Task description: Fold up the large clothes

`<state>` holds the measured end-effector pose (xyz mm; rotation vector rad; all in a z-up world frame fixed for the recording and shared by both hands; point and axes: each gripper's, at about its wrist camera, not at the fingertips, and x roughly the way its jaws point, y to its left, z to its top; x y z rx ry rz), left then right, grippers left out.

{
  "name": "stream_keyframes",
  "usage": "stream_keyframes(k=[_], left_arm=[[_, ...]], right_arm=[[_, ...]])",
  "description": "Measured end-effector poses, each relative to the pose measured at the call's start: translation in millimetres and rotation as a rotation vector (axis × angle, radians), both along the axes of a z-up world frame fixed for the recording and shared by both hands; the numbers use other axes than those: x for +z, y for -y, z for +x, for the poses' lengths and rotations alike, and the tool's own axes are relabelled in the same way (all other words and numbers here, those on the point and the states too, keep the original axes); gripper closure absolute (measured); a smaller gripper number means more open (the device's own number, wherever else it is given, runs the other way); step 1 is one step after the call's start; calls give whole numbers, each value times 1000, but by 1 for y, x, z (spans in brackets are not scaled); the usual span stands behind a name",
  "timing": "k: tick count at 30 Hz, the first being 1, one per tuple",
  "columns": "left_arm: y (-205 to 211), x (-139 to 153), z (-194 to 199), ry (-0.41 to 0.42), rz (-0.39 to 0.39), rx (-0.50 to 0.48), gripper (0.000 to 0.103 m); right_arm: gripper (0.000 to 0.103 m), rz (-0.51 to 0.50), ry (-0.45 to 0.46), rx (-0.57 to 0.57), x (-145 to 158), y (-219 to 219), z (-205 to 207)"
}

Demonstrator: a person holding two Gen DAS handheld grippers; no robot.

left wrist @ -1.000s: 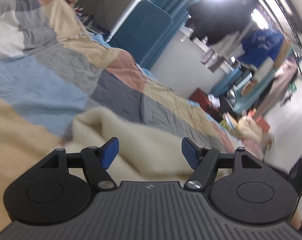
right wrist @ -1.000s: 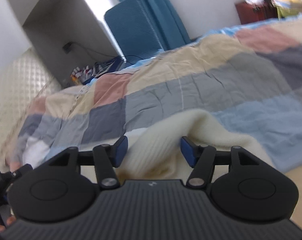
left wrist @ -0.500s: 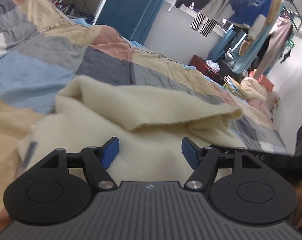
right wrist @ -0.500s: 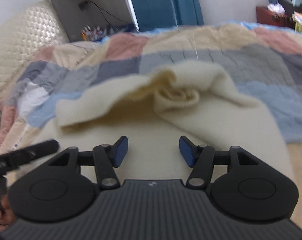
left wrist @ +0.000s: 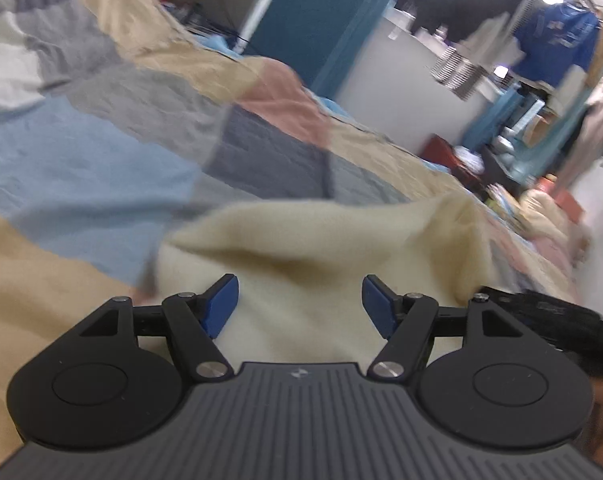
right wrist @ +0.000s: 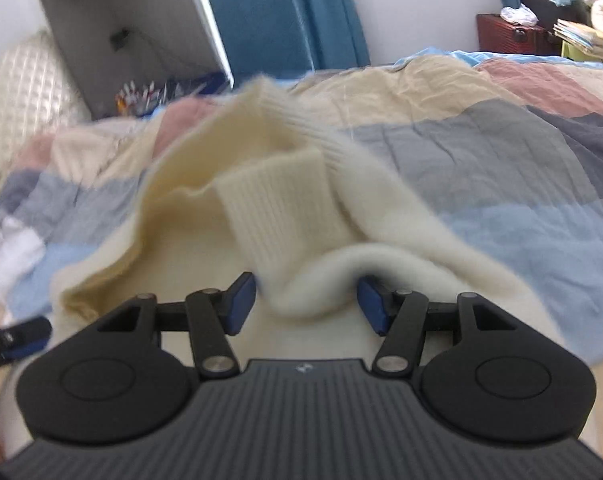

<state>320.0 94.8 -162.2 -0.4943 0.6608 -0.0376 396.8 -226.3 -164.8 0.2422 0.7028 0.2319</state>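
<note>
Right wrist, sweater (right wrist: 285, 208) cuff newly unrolled

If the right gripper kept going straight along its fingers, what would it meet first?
Most likely the cream sweater: a soft fold of it bulges between the open fingers of the right gripper, with the ribbed cuff just beyond. Whether it already touches is unclear.

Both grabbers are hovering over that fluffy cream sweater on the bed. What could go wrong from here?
The ribbed cuff lies bunched on the cream sweater, just ahead of the open right gripper; closing there may pinch several layers and leave a lumpy fold. The open left gripper is over smooth fabric with no edge between its jaws, so it might grab the patchwork quilt underneath too.
</note>
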Motion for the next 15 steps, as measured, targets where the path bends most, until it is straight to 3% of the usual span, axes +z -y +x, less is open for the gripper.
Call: stream_keyframes(k=[3, 9, 15], left_arm=[[-12, -8, 8, -17, -48, 21, 30], [-16, -13, 11, -33, -42, 29, 30], [-12, -18, 11, -55, -6, 28, 30]], right_arm=[[44, -13, 40, -35, 2, 7, 7], [44, -27, 72, -13, 9, 10, 0], [45, -145, 23, 20, 1, 0, 0]])
